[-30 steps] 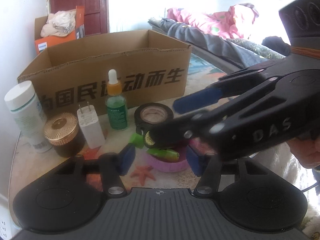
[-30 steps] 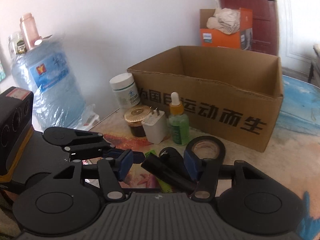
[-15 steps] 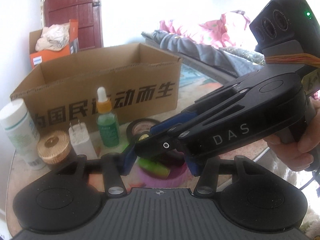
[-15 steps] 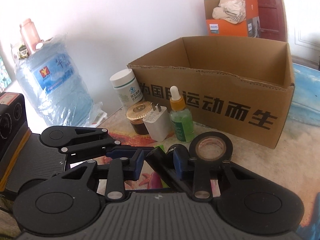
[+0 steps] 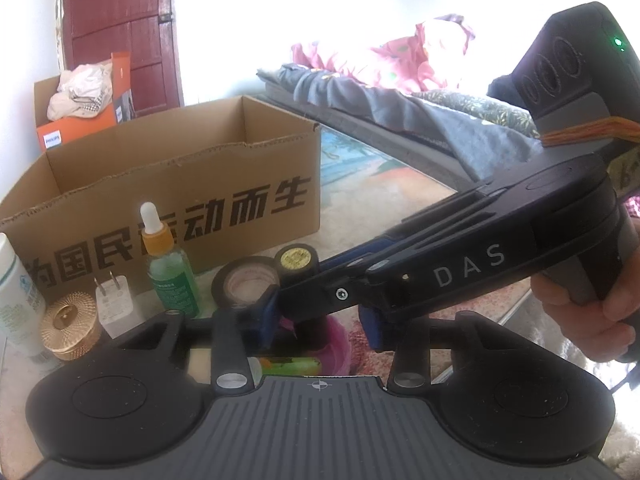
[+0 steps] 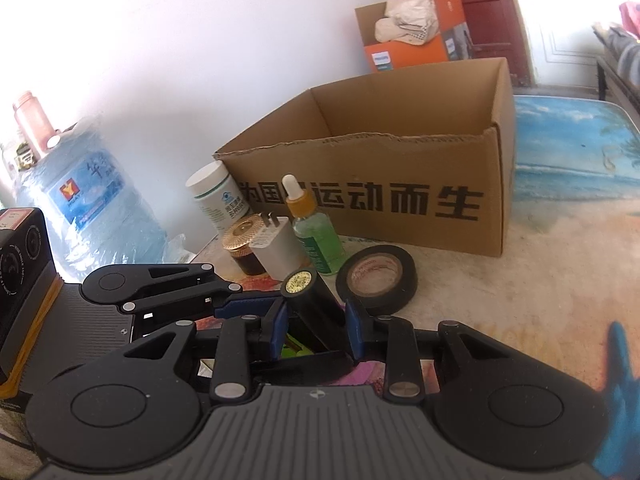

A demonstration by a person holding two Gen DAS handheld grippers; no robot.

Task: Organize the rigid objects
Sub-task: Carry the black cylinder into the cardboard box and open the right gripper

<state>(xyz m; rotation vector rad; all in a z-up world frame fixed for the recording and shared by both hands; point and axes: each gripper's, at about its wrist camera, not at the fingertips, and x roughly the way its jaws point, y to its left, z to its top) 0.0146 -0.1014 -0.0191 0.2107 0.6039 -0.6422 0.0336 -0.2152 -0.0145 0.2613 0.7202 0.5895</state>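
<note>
Held a short black tube with a gold end (image 6: 308,300) tight between the blue fingers (image 6: 277,330) of the right gripper (image 6: 316,328), after squeezing those fingers in just now. Kept the tube tilted, gold end up and pointing toward the big brown cardboard box (image 6: 400,208), just beside the black roll of tape (image 6: 376,280) lying flat on the counter (image 6: 500,292). Could not tell if the low end of the tube touched the counter. Wrapped a hand (image 5: 592,312) around the right gripper's handle. Pushed the left gripper (image 5: 320,320) in from the other side, close under the right one. Squeezed its blue fingers (image 5: 267,316) closer just now too, with a gap between them, but could not tell if they gripped anything, since the right gripper crossed in front. Saw a pink round thing (image 5: 336,340) and a bright green thing (image 5: 292,364) low between them. Saw, in a row in front of the box, a green dropper bottle with an orange neck (image 6: 318,240), a white plug (image 6: 276,246), a brown jar with a gold lid (image 6: 244,236) and a white bottle (image 6: 218,198), all standing up and close together. Saw a big blue water jug (image 6: 88,208) off to the side.
</note>
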